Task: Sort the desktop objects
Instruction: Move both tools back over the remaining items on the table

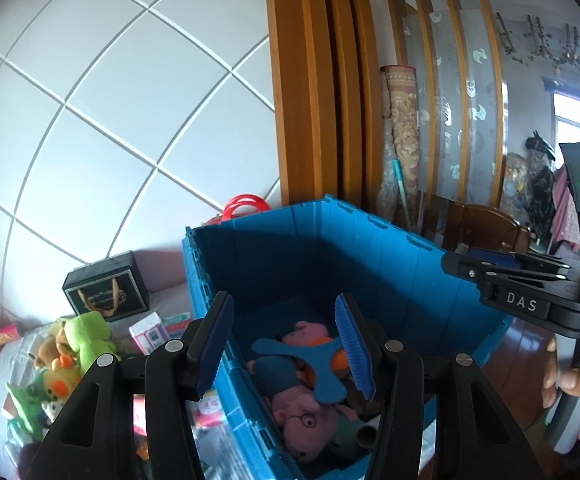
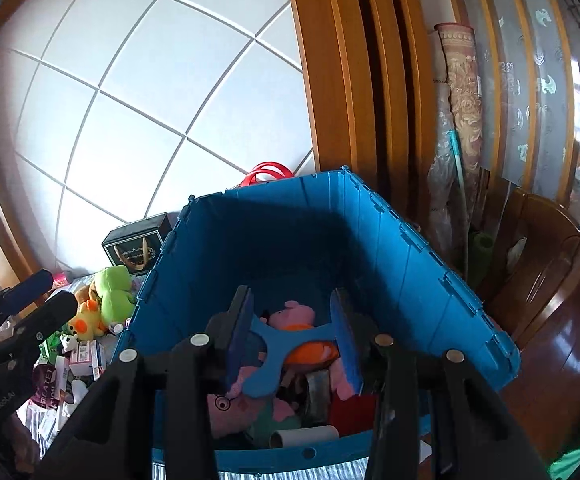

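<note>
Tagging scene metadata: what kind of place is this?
Most likely a lived-in home, not a lab: a wooden door frame, a rolled rug leaning by a frosted-glass screen, and plush toys heaped beside a blue crate of more toys.

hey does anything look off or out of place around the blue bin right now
Nothing looks damaged or spilled. The blue plastic crate stands upright with pink pig plush toys and a cardboard tube piled loosely inside. Unsorted plush toys, including a green frog plush, lie heaped beside it. Both grippers are open and empty.
</note>
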Action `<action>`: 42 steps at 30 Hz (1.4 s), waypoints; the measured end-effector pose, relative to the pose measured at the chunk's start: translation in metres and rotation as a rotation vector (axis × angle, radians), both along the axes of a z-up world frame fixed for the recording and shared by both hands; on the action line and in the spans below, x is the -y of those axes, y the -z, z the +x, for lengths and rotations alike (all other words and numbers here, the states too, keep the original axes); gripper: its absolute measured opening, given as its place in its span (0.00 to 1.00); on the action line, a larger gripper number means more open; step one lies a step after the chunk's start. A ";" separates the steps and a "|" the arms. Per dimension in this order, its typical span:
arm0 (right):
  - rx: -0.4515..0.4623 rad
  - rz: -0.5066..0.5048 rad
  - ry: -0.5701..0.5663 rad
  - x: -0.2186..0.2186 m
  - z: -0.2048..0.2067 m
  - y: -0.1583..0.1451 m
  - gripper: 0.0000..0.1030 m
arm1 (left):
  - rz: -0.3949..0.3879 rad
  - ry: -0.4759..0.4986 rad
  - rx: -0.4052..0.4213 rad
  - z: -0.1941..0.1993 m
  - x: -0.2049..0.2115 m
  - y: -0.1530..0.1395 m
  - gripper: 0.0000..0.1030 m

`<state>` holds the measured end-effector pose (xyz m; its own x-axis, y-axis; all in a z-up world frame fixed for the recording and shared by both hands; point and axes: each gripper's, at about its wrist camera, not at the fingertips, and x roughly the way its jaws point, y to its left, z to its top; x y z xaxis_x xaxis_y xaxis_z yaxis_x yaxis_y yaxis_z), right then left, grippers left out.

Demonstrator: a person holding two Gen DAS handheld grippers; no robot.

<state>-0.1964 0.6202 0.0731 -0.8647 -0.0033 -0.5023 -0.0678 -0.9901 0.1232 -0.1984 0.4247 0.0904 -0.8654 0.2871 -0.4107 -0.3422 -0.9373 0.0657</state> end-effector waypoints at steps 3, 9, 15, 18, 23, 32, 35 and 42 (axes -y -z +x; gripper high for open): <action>-0.035 0.032 0.028 0.012 0.020 -0.001 0.39 | 0.011 -0.010 -0.023 0.017 0.012 0.003 0.53; -0.081 0.092 0.061 0.050 0.063 0.001 0.45 | 0.016 -0.027 -0.075 0.055 0.044 0.009 0.59; -0.134 0.109 0.088 0.100 0.113 0.000 0.55 | -0.015 -0.027 -0.060 0.091 0.093 0.022 0.60; -0.131 0.094 0.075 0.132 0.132 0.003 0.55 | -0.035 -0.045 -0.051 0.111 0.127 0.028 0.65; -0.121 0.088 0.031 0.190 0.157 0.013 0.56 | -0.074 -0.088 -0.062 0.142 0.178 0.043 0.70; -0.085 0.108 -0.125 0.276 0.168 0.043 0.62 | -0.079 -0.251 0.001 0.165 0.268 0.085 0.70; -0.077 0.111 -0.204 0.295 0.165 0.057 0.62 | -0.080 -0.326 0.039 0.170 0.290 0.111 0.71; 0.039 0.128 -0.352 0.325 0.134 0.099 0.62 | -0.073 -0.438 0.198 0.168 0.336 0.183 0.71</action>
<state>-0.0625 0.2951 -0.0264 -0.8021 -0.2322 -0.5502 0.2776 -0.9607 0.0007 -0.0307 0.0887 -0.0929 -0.8015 -0.1222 -0.5853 0.0707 -0.9914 0.1100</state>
